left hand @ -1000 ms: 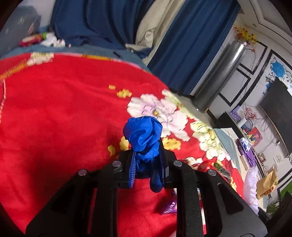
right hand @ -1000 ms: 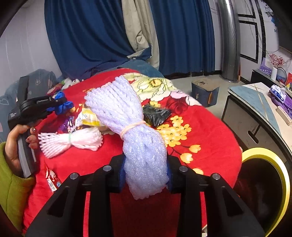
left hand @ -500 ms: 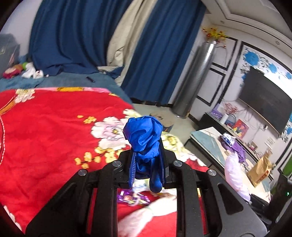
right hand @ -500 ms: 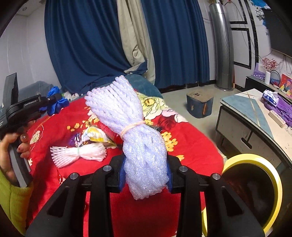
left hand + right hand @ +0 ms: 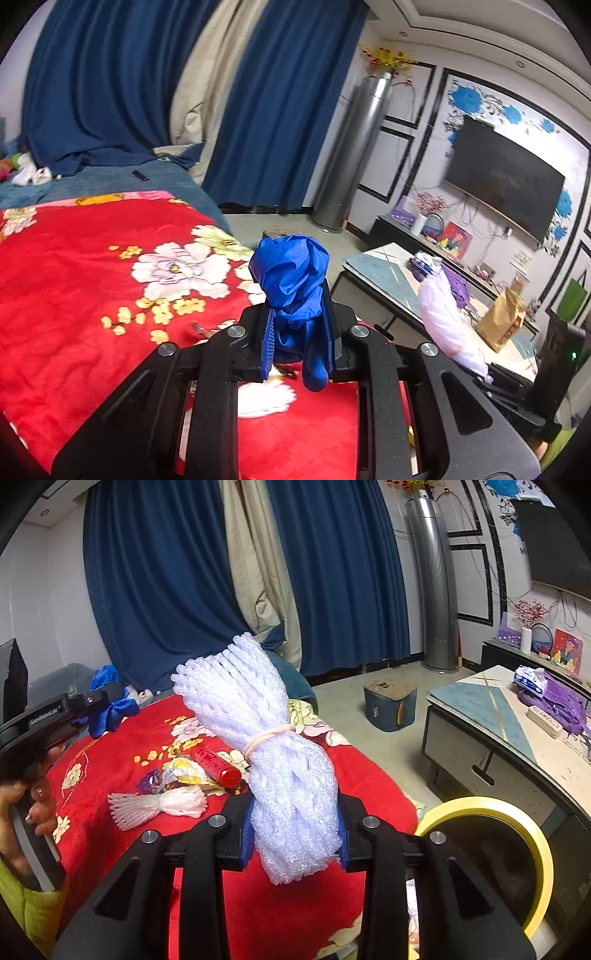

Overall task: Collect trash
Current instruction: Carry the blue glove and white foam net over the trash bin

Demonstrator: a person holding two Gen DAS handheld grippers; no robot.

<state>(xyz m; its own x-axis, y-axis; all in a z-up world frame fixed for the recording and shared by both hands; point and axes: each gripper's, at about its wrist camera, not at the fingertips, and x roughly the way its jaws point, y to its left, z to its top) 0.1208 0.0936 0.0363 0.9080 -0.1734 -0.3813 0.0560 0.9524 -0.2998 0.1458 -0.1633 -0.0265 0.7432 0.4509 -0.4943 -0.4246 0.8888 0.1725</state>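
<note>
Left hand-held gripper (image 5: 297,338) clamping blue bag (image 5: 291,275), right hand-held gripper (image 5: 293,834) gripping foam net (image 5: 266,738), both seemingly raised.

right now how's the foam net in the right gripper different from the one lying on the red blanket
The held foam net is the bigger, fatter bundle; the foam net on the blanket is slimmer. The held one stands up between the pads of the right gripper; the other lies flat on the red blanket, untouched. The held one's band is pinkish; the other's looks greenish. Both are white mesh cinched at the middle.
</note>
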